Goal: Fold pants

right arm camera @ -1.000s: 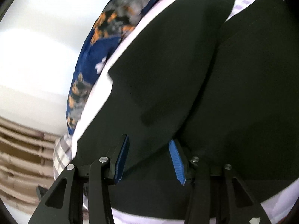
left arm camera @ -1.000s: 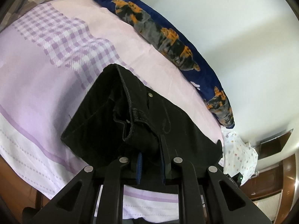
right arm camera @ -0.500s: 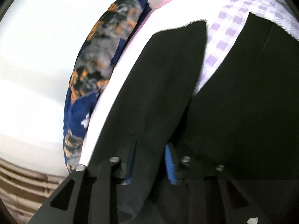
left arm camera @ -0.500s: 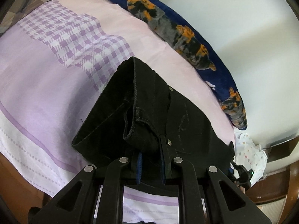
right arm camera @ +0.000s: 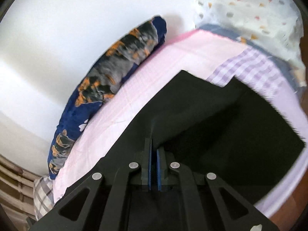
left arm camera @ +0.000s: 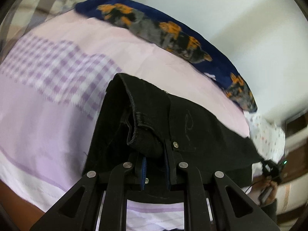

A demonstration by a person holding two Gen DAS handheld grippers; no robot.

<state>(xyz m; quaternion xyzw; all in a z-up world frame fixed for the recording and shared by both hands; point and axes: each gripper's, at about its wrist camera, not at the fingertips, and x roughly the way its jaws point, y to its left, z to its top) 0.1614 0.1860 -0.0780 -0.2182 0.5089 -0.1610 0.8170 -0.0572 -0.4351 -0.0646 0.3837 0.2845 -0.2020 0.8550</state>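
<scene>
Black pants (left arm camera: 184,127) lie on a bed with a pink and lilac checked sheet (left arm camera: 57,88). My left gripper (left arm camera: 155,154) is shut on the bunched waistband, near a metal rivet, and lifts that end off the sheet. In the right wrist view the pants (right arm camera: 202,119) spread ahead, with the two legs parting at the far end. My right gripper (right arm camera: 154,150) is shut on a pinched ridge of the black cloth, its blue pads almost touching. The other gripper (left arm camera: 273,168) shows small at the far right of the left wrist view, at the pants' far edge.
A long dark blue cushion with orange and grey print (left arm camera: 173,36) (right arm camera: 107,88) lies along the bed's far side against a white wall. A white dotted cloth (right arm camera: 250,9) (left arm camera: 267,136) is heaped at one end. Brown floor (left arm camera: 17,198) shows beyond the bed's edge.
My right gripper went from open over the pants to shut on a fold of them, and it rose. My left gripper kept its grip and shifted and rolled a little.
</scene>
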